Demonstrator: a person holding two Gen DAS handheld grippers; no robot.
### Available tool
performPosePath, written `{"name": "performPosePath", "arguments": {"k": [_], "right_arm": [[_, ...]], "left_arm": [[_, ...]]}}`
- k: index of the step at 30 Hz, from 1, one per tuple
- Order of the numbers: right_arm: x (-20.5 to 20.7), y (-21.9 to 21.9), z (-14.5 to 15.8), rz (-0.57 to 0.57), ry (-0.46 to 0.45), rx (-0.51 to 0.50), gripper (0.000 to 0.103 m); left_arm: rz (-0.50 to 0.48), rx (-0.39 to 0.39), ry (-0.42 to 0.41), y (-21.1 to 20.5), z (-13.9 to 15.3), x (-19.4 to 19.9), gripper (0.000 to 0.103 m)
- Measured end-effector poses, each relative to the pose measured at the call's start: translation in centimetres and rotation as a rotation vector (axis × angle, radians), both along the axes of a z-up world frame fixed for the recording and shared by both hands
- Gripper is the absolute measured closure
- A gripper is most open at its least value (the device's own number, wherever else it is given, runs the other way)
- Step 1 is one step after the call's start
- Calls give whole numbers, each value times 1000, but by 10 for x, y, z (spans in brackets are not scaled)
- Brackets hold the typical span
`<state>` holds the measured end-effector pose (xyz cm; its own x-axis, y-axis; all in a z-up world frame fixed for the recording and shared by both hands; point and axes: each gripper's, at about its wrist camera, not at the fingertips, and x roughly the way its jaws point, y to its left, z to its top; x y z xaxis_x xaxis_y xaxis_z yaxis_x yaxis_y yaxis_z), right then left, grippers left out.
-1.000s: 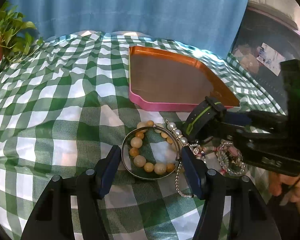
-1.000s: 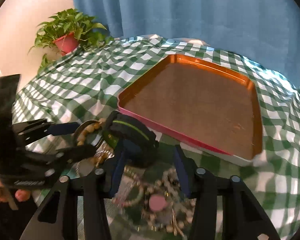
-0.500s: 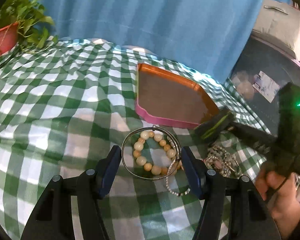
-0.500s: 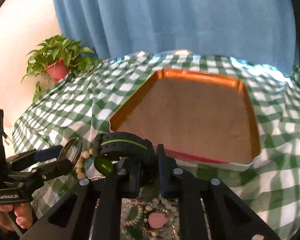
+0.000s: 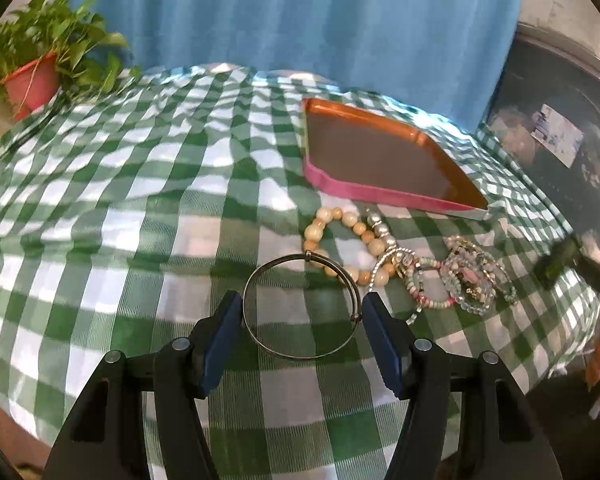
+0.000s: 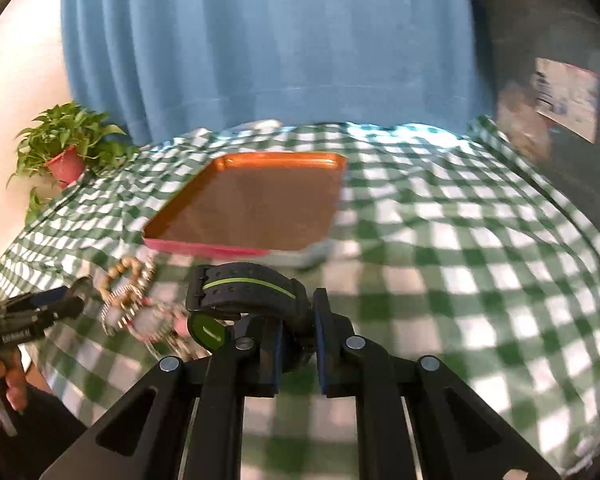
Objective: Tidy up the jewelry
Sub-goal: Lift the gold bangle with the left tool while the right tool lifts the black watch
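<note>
The left tongs [image 5: 302, 318] hold a thin metal bangle [image 5: 300, 306] between their blue pads, the ring spanning the whole gap and lifted above the green-checked cloth of the bench [image 5: 140, 240]. Just past it on the cloth lie a cream bead bracelet [image 5: 342, 236] and a tangle of small beaded bracelets [image 5: 456, 280], both near the front edge of the orange tray [image 5: 380, 156]. The right tongs [image 6: 296, 334] are pressed tight on a black wristband [image 6: 244, 286] with a green stripe, carried in the air short of the tray. A potted plant [image 6: 66, 152] stands at the bench's far left corner.
</note>
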<state>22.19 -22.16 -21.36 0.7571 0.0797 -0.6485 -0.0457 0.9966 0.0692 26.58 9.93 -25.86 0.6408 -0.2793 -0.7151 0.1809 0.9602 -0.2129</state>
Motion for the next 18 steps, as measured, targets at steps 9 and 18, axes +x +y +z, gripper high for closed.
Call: {"name": "performPosePath", "arguments": {"k": [9,18], "right_arm": [[-2,-25,-19,-14,86,77,89],[7,-31,-29,-27,126,71,87]], "left_arm": [[60,76,16,-1,-7,-8,41],[50,123,2,-6,-9,-8,39]]}}
